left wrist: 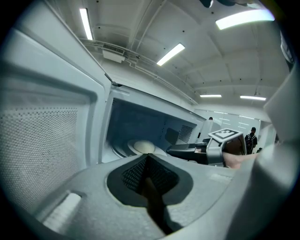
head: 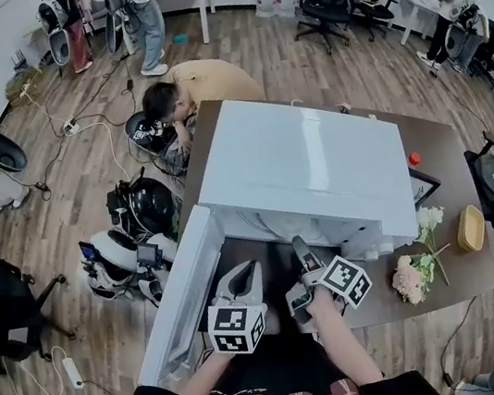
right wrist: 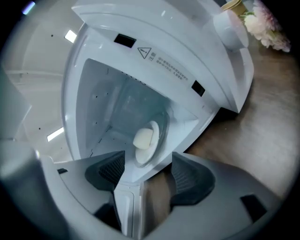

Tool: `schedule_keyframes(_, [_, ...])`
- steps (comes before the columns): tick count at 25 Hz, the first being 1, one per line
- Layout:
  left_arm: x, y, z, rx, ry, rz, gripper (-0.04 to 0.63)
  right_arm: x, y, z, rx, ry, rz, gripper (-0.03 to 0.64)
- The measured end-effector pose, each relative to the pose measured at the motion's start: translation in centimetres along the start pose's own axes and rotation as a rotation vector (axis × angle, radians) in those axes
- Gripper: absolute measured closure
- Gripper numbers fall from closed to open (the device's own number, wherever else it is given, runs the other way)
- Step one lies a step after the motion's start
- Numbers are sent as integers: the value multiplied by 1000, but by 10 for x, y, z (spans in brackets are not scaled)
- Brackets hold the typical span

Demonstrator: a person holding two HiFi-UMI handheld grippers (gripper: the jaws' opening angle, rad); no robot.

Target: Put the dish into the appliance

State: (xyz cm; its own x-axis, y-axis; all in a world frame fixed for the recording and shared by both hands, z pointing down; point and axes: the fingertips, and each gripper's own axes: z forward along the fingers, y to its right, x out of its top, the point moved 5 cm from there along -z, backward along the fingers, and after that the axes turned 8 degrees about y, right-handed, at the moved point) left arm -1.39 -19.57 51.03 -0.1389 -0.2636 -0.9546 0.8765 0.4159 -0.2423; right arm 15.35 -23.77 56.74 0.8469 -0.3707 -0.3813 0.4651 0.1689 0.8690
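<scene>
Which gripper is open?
The right gripper: its jaws stand wide apart, gripping nothing. The left gripper has its jaws pressed together.

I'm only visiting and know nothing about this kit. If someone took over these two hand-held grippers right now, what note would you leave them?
Left gripper: shut, empty, pointing at the open microwave.
Right gripper: open, nothing between its jaws, at the microwave's opening.
Dish: inside the microwave on the round tray, with a pale round item on it.
Done: the dish is in and released.
Left: probably draw the right gripper clear and close the door, which stands wide open.
</scene>
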Motion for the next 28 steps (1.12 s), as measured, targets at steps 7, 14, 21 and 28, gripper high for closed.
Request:
schedule_keyframes(7, [-6,6,-9,-39,1,-20,586,-4,-11,-40,51,29,-128,371])
schedule_keyframes(14, [-14,13,-18,-75,-4,-32,586,-14,-21,-74,75,61,-348,422])
schedule_keyframes(21, [-26,22,-28,-117,-33,-33,584,-20,-13,-100,-10,129,-584,543])
schedule_keyframes(28, [-33,28,-39,-153,-41,-6,584,-37,-5,-112,-47,89,-856,591])
